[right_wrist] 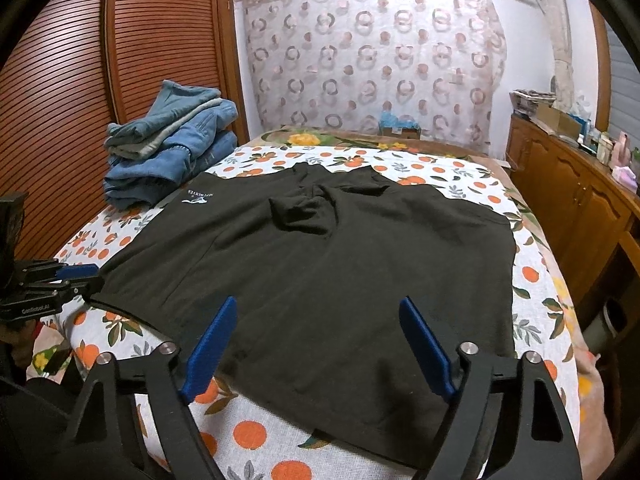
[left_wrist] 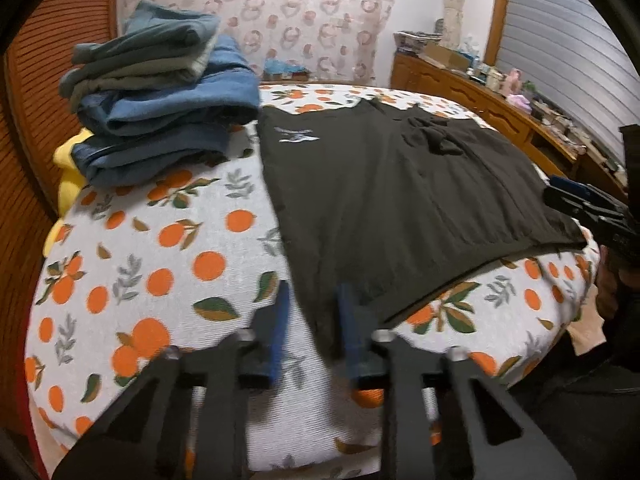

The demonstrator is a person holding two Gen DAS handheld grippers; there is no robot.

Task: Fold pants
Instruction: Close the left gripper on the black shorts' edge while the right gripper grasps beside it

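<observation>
- The black pants (right_wrist: 312,272) are spread flat over your orange-print bedsheet (left_wrist: 168,280), covering most of the middle of the bed. There's a small white logo (left_wrist: 297,135) near the far left corner, and a bunched-up lump of fabric (right_wrist: 300,212) sits toward the far end.
- Your left gripper (left_wrist: 310,332) is down at the near left corner of the pants. Its blue fingers (left_wrist: 279,332) are nearly together with the dark corner of cloth running between them, so it looks pinched. It's blurry there though.
- Your right gripper (right_wrist: 316,344) is wide apart, gripping nothing. Its blue pads (right_wrist: 210,348) sit over the near edge of the pants, one on each side of a broad stretch of fabric; can't tell if they touch it.
- Both grippers tilt downward toward the bed, the left steeper.
- A stack of folded jeans (right_wrist: 172,152) sits at the far left of the bed, just beside the pants.
- A wooden dresser (right_wrist: 576,200) runs along the right.
</observation>
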